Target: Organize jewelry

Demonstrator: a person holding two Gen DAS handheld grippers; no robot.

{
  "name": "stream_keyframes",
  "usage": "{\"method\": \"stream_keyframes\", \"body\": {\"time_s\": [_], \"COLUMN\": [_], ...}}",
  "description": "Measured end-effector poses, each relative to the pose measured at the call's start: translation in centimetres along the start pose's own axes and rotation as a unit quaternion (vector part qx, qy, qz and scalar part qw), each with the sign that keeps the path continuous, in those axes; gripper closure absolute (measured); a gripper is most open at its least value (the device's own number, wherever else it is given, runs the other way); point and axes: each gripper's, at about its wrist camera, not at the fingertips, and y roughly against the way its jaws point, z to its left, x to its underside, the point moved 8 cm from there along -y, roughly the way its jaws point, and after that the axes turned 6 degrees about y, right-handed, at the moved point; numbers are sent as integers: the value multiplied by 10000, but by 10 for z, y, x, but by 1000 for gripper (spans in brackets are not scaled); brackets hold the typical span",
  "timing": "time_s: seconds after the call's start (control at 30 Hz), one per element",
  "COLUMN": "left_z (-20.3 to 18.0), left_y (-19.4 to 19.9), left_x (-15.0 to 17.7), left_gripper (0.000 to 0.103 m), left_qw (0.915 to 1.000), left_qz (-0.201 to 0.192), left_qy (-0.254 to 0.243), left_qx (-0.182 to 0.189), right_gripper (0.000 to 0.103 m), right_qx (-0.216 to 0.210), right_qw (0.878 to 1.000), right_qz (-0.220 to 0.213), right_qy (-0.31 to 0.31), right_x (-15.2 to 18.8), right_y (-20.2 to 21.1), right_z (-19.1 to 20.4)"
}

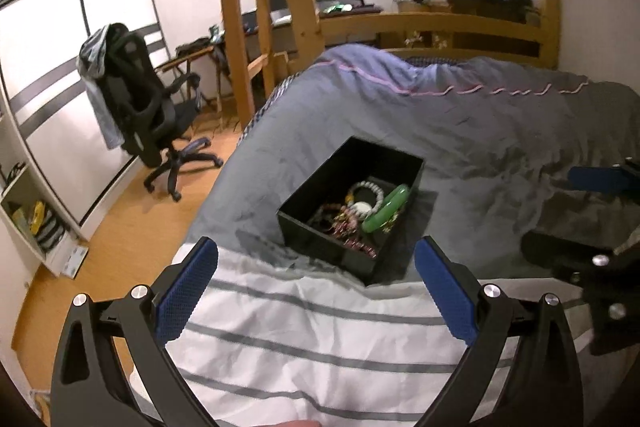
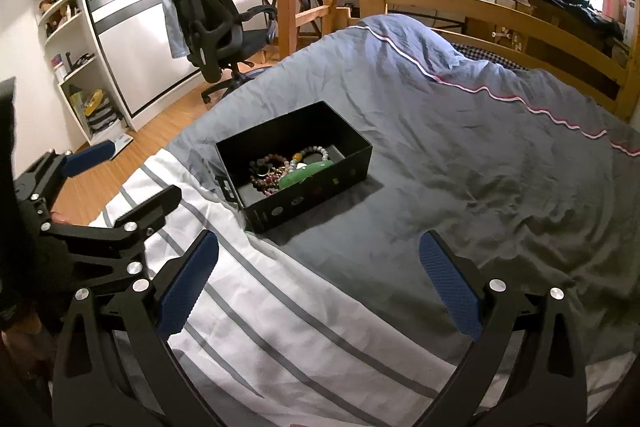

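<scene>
A black open box [image 1: 320, 243] [image 2: 308, 199] sits on the grey bed cover. Inside it lie a green bangle [image 1: 386, 209] [image 2: 306, 173], a pale bead bracelet [image 1: 366, 189] [image 2: 316, 150] and several darker bead bracelets [image 1: 340, 223] [image 2: 266, 173]. My left gripper [image 1: 316, 285] is open and empty, just in front of the box. My right gripper [image 2: 320, 281] is open and empty, a little short of the box. Each gripper shows at the edge of the other's view, the right one [image 1: 592, 219] and the left one [image 2: 120, 183].
The bed has a grey duvet [image 2: 480, 147] and a white striped sheet [image 1: 300, 339] at the near edge. A wooden bed frame [image 2: 500, 15] and ladder [image 1: 240, 7] stand behind. An office chair [image 1: 140, 99] and shelves [image 2: 64, 27] are on the left over the wooden floor.
</scene>
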Motion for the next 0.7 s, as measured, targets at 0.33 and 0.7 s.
{"method": "stream_keyframes", "body": {"time_s": [0.33, 0.7], "left_z": [6, 6], "left_y": [-10, -10], "left_x": [6, 9], "left_gripper": [6, 6], "left_qw": [9986, 9987], "left_qz": [311, 346], "left_qy": [341, 286], "left_qx": [261, 235], "right_gripper": [4, 4], "right_qx": [-158, -214], "right_qw": [9999, 9998], "right_qz": [-21, 8], "right_qy": [-24, -51], "right_x": [0, 2], "right_y": [0, -3], "right_z": [-10, -9]}}
